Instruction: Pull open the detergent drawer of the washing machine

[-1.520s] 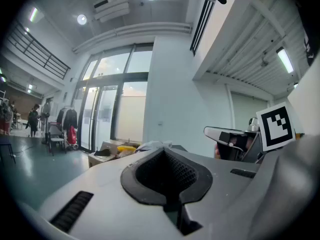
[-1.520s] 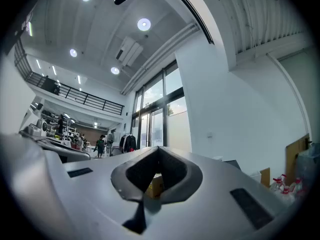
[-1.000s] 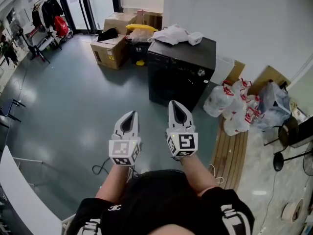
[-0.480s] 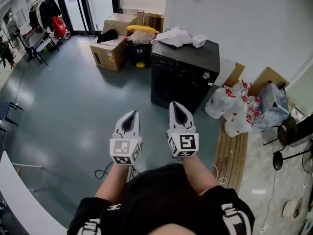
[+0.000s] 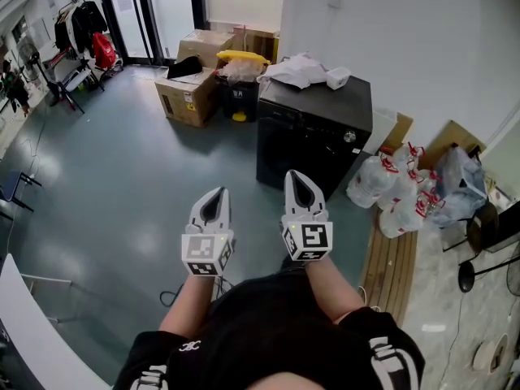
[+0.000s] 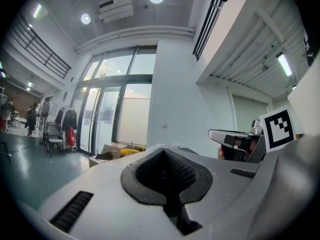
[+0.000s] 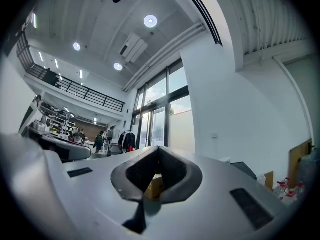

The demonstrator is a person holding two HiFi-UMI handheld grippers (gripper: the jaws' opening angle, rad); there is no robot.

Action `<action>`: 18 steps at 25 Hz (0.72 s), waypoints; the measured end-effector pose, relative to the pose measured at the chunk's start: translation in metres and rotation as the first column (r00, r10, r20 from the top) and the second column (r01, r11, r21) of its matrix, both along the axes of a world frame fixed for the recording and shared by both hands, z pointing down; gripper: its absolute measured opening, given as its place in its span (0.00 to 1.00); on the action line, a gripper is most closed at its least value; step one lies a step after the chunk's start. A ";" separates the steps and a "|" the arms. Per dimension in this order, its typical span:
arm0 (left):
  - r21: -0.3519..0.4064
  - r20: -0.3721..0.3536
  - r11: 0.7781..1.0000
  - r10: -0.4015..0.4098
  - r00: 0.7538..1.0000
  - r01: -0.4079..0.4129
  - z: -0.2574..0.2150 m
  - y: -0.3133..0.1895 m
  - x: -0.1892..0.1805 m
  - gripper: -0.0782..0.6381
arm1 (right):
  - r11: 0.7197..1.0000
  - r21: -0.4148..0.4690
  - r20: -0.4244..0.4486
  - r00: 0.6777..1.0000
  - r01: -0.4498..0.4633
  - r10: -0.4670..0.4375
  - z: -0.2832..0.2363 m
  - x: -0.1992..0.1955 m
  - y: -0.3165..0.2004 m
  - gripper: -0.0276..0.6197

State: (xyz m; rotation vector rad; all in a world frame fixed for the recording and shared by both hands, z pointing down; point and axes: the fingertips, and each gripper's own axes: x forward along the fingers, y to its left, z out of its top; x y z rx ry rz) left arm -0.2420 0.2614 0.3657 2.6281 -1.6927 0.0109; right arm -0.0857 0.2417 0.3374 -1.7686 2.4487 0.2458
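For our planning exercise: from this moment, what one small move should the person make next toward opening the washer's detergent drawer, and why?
Probably step closer to the black washing machine. It stands well ahead of the person and looks out of reach of the left gripper and the right gripper. Both are shut and hold nothing. The machine's front is too small here to pick out where to grip.

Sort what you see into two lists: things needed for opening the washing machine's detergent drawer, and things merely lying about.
For the job:
washing machine
left gripper and right gripper, both shut, empty, not yet at the machine

Lying about:
white cloths on the machine's top
cardboard boxes
plastic bags by the wall
clothes rack
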 end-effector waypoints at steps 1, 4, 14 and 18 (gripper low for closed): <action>0.001 0.001 1.000 -0.004 1.000 0.004 0.001 -0.007 0.000 0.10 | 1.000 0.004 0.001 1.000 0.001 -0.001 0.000 0.002 -0.007 0.05; 0.005 0.011 1.000 -0.010 1.000 0.010 0.003 -0.031 0.006 0.10 | 1.000 0.018 0.005 1.000 0.006 -0.006 0.000 0.009 -0.033 0.05; -0.002 0.042 0.999 -0.046 0.998 0.046 0.010 -0.155 0.070 0.10 | 0.999 0.020 -0.007 0.999 0.035 -0.035 0.009 0.068 -0.167 0.05; -0.022 0.027 0.996 -0.081 0.996 0.081 0.009 -0.212 0.099 0.10 | 0.998 0.008 -0.027 0.998 0.057 -0.056 0.005 0.096 -0.228 0.05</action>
